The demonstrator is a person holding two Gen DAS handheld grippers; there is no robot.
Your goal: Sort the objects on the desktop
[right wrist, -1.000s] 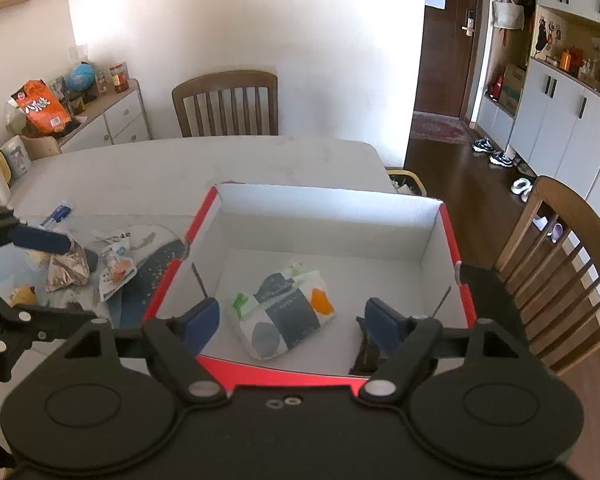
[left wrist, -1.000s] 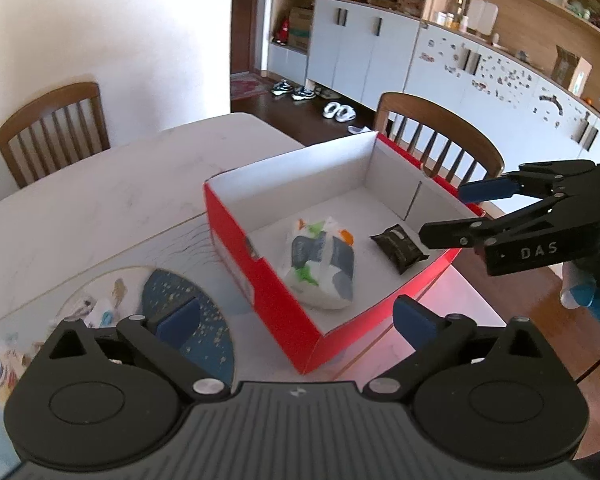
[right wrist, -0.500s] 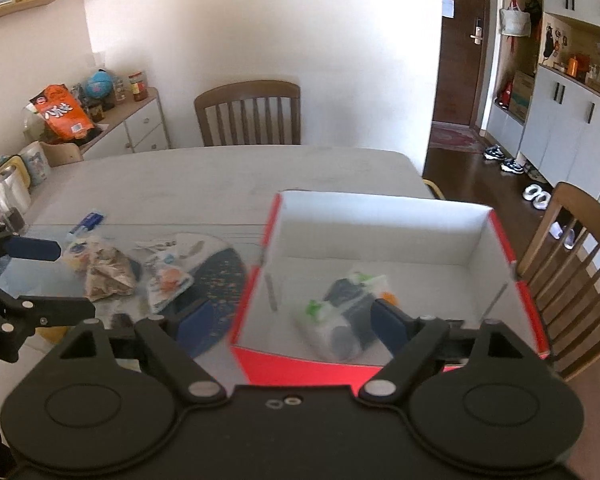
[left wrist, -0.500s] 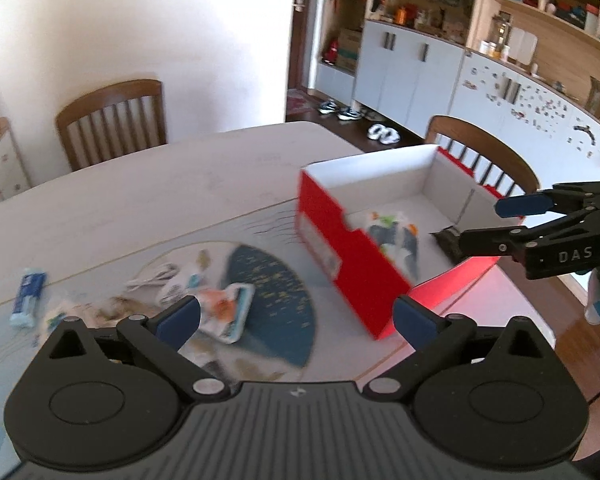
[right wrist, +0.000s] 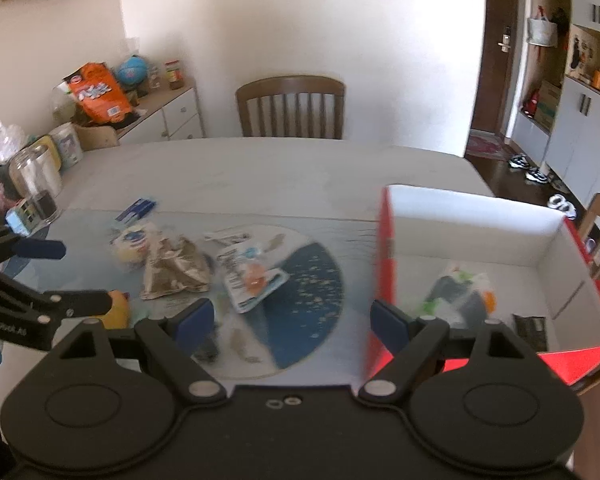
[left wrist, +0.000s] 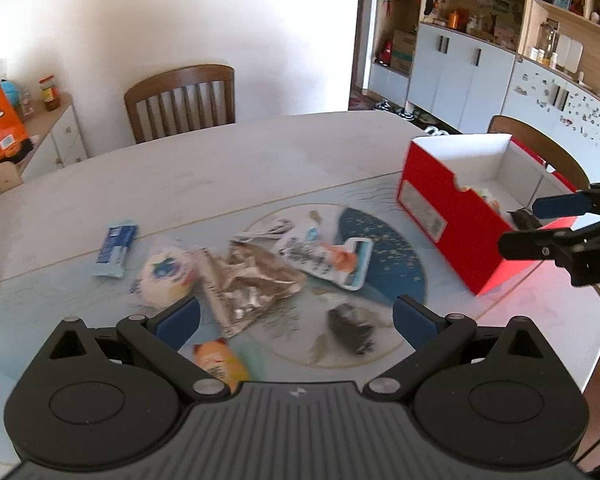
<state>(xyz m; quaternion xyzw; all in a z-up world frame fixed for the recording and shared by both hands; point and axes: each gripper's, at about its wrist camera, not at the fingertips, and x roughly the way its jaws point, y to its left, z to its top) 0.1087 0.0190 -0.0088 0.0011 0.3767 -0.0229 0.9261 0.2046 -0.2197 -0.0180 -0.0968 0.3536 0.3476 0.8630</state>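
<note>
A red box (left wrist: 456, 216) with white inside stands at the table's right; it holds a white patterned pouch (right wrist: 460, 294) and a small dark packet (right wrist: 534, 330). Loose items lie on the round mat: a crumpled silver foil bag (left wrist: 248, 280), a white-orange packet (left wrist: 332, 260), a round white pack (left wrist: 166, 278), a blue wrapper (left wrist: 114, 246), an orange packet (left wrist: 216, 364) and a dark scrap (left wrist: 350, 330). My left gripper (left wrist: 296, 320) is open and empty above these items. My right gripper (right wrist: 288, 320) is open and empty, over the mat beside the box's left wall.
Wooden chairs stand at the far side (left wrist: 180, 100) and behind the box (left wrist: 540, 148). A glass jar (right wrist: 34, 182) and clutter sit at the table's left edge. A sideboard with an orange bag (right wrist: 96, 94) is at the back left.
Both grippers have swung left, away from the box, toward the loose items on the mat. Both stay open and empty.
</note>
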